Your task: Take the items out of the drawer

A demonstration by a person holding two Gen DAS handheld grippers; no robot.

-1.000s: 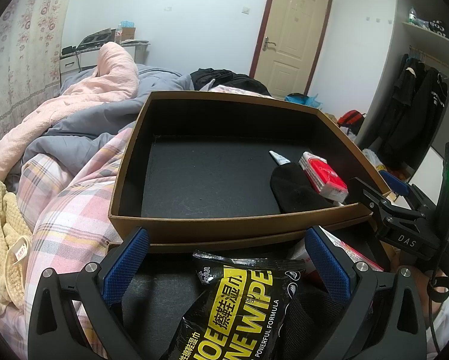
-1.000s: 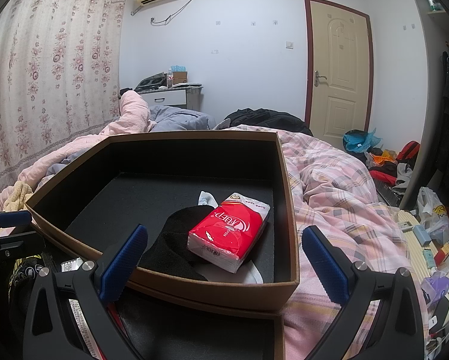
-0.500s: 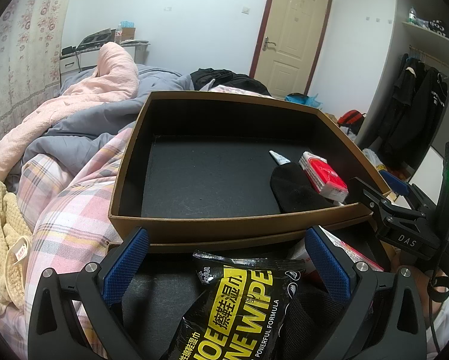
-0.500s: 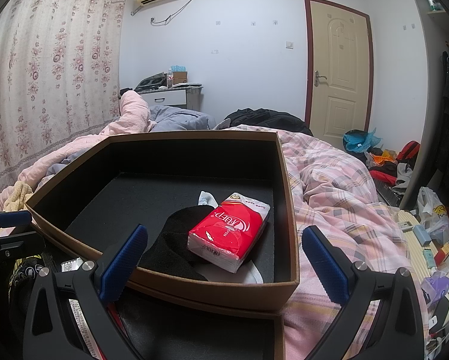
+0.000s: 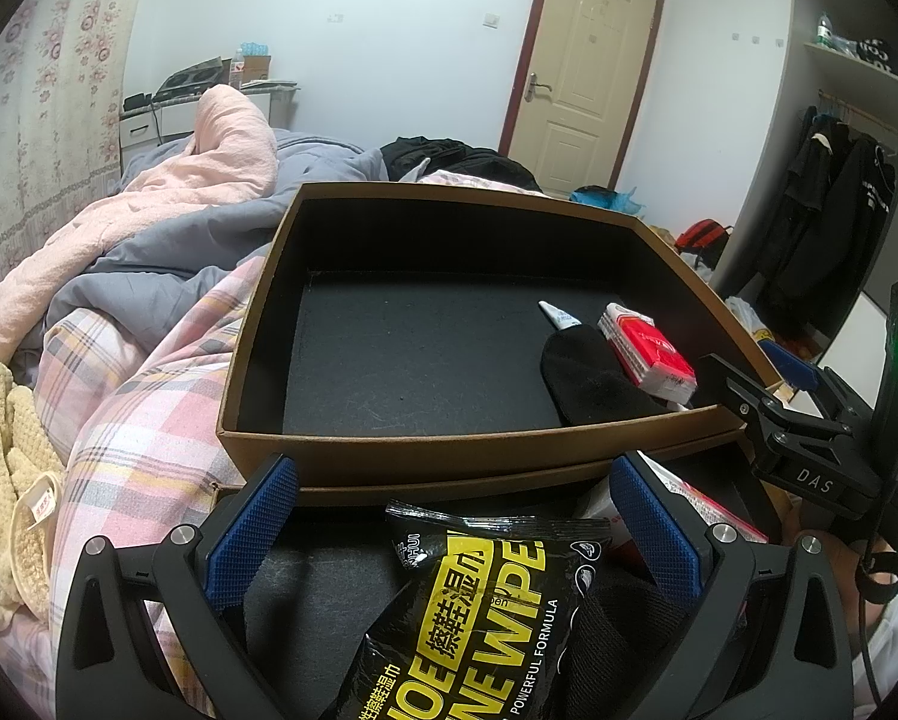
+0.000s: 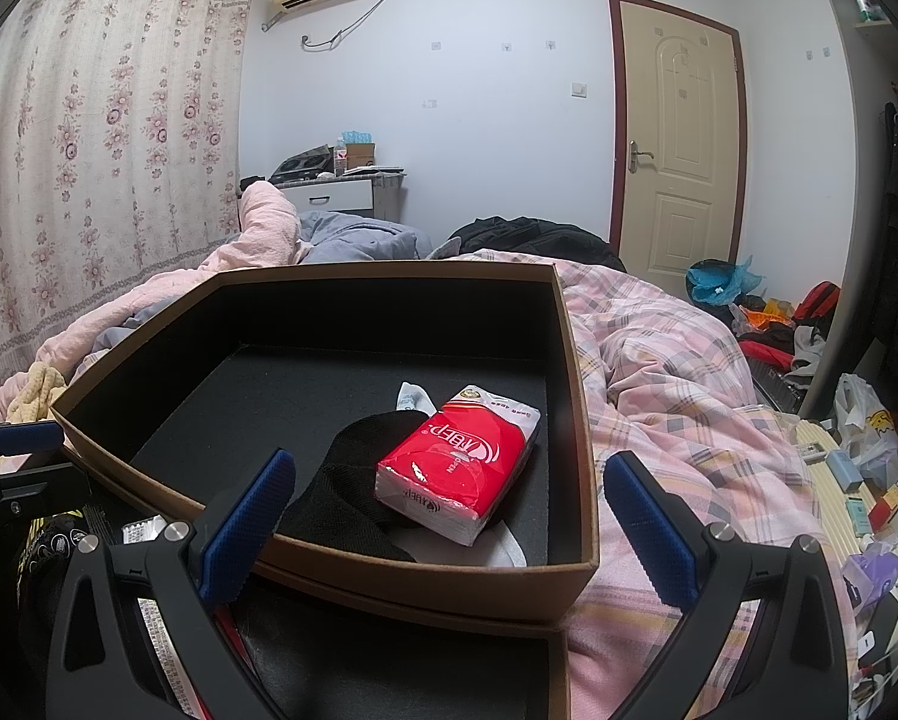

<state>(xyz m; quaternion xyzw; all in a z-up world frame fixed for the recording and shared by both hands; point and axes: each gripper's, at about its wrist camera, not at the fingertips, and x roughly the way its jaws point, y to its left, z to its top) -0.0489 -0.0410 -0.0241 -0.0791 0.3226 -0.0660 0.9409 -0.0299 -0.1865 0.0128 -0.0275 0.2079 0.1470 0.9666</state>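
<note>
A brown cardboard tray [image 5: 389,456] [image 6: 389,576] with a black floor rests on the bed. Its right end holds a red tissue pack [image 5: 646,351] [image 6: 457,471], a black sock [image 5: 592,381] [image 6: 341,495] and a small white tube [image 5: 558,315] [image 6: 411,397]. Below it lies an open drawer [image 5: 317,594] holding a black-and-yellow shoe wipes pack [image 5: 472,618]. My left gripper [image 5: 451,531] hangs open above the wipes pack. My right gripper [image 6: 443,531] stands open at the tray's near right corner, holding nothing; it shows as a black body [image 5: 808,444] in the left wrist view.
Pink plaid bedding [image 6: 658,396] [image 5: 131,420] surrounds the tray. A beige knitted cloth [image 5: 5,468] lies at the left. Clutter covers the floor [image 6: 856,468] on the right. A door [image 6: 676,138] and hanging dark coats [image 5: 832,198] stand farther back.
</note>
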